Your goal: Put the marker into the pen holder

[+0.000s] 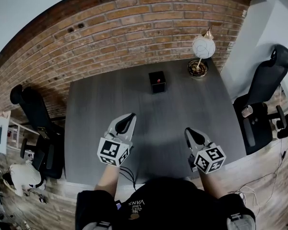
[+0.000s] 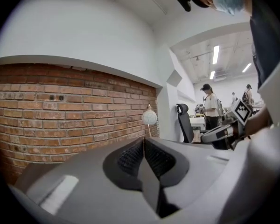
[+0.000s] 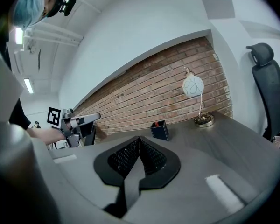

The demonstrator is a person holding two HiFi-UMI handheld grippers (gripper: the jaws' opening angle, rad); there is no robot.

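**Risk sits at the far edge, not in your grippers**

Table first: its dark top is bare between you and the far edge, so nothing lies in your path, and no marker is lying on it for you to pick up.

The lamp stands at the far right corner on a small round base with a tall thin stem. A wide sweep of your right arm would likely topple it.

Your left gripper and right gripper both hover over the near half of the table. Each has its jaws together with nothing between them. Go forward like that and you can only push things, not grasp them.

The pen holder is a small black cube near the middle of the far edge, well apart from both grippers. It looks light, so a nudge from shut jaws could slide it or tip it over.

The marker seems to be the small red tip showing at the holder's mouth, so it is probably already in place. Tipping the holder would spill it back out.
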